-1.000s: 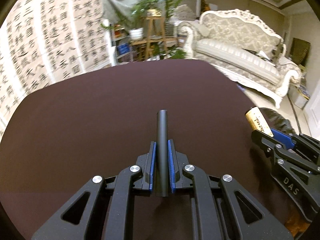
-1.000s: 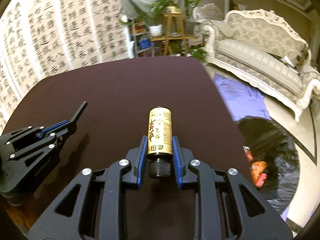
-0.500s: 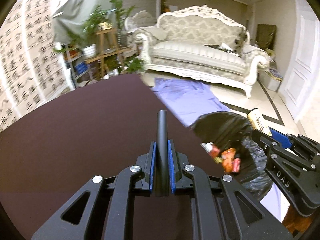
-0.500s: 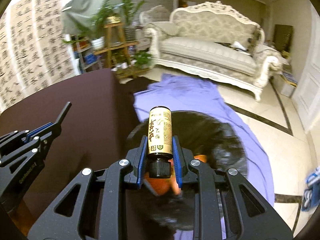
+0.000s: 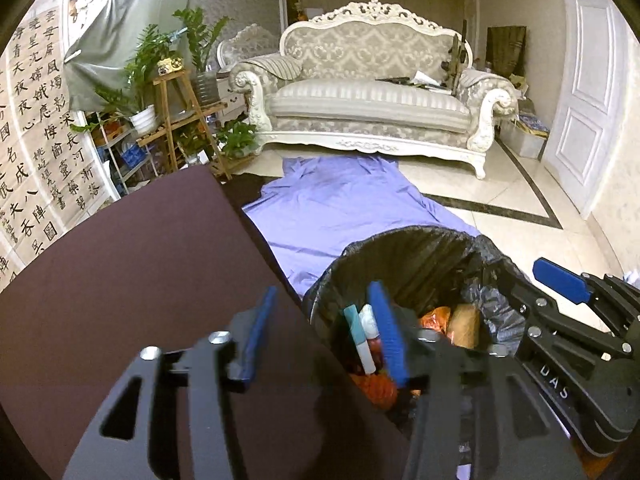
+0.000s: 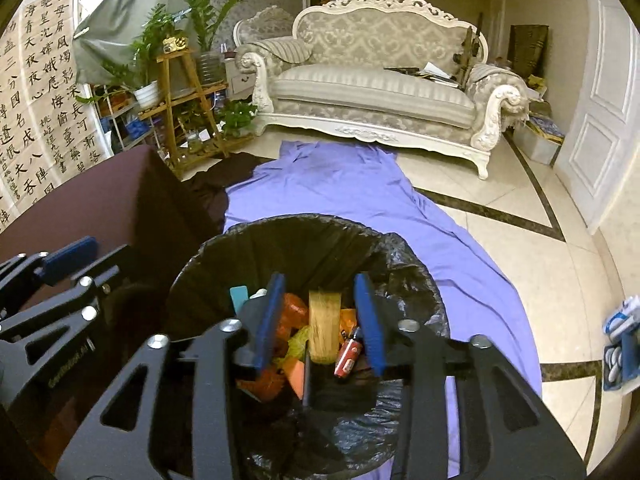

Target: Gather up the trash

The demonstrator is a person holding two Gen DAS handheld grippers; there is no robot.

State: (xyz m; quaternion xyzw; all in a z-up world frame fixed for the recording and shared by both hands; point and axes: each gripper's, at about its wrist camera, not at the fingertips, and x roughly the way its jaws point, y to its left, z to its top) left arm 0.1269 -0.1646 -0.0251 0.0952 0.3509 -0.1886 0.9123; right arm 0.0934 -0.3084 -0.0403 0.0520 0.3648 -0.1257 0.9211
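Left gripper [image 5: 320,332]: jaws spread wide, nothing between the blue pads [image 5: 258,336]; it straddles the right-hand edge of the dark brown table [image 5: 120,280], one finger over the tabletop, the other over the bin.

Right gripper [image 6: 320,316]: jaws likewise wide apart and empty, poised directly above the mouth of the trash bin [image 6: 280,240]. In the left wrist view it enters from the right margin, cut off by the frame.

Trash bin, lined with a black bag: stands on the floor just beside the table edge. Its contents include a tan cylindrical bottle [image 6: 325,326], blurred, lying between the right gripper's pads as seen from above; a small red lighter-like item [image 6: 348,354]; orange wrappers [image 6: 294,312]; and a white-and-teal tube [image 5: 360,336]. The near rim is hidden behind the gripper bodies; lower contents cannot be made out.

Purple cloth [image 6: 340,192]: spread on the tiled floor beyond the bin, its near part covered by the bin. Open tile lies to the right of it.

Background: ornate white sofa [image 5: 376,96], wooden plant stand [image 5: 176,120] with potted plants, calligraphy wall hanging [image 5: 36,152] at left, white door [image 5: 588,92] at right.
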